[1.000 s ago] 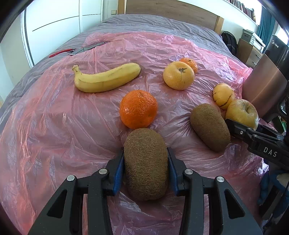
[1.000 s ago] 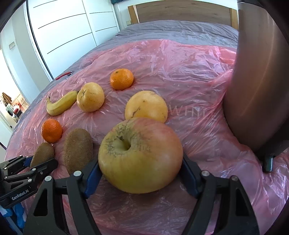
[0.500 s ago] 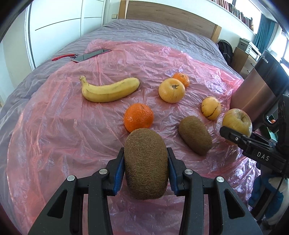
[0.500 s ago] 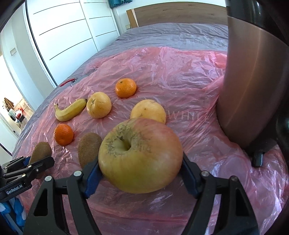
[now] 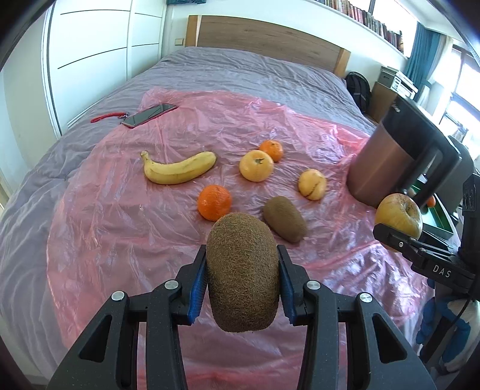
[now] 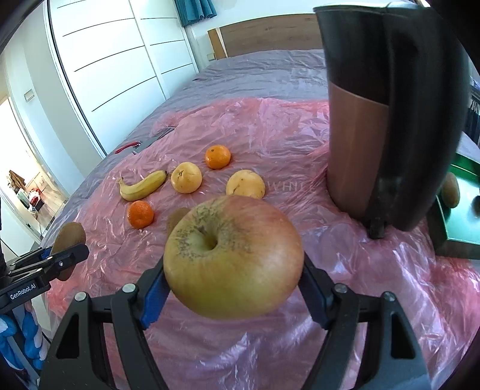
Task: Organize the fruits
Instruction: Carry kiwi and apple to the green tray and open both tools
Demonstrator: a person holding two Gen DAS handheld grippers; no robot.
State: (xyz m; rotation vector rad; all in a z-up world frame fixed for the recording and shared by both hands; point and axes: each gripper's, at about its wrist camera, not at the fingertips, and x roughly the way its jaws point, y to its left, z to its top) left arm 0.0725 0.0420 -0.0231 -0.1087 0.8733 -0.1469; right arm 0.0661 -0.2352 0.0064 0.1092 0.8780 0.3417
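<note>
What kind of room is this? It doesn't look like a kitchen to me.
Most likely a bedroom. The fruit lies on a pink plastic sheet spread over a bed with a wooden headboard, white wardrobe doors stand alongside, and a shelf of books runs high on the wall.

Grey bed [image 5: 240, 75], wooden headboard [image 5: 267, 40], white wardrobe [image 5: 90, 60], daylight.

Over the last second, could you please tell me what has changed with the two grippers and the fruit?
Both grippers rose and drew back: the left gripper lifted its kiwi, the right gripper its apple. No grip changed. Banana and the other fruit stayed on the pink plastic sheet.
</note>
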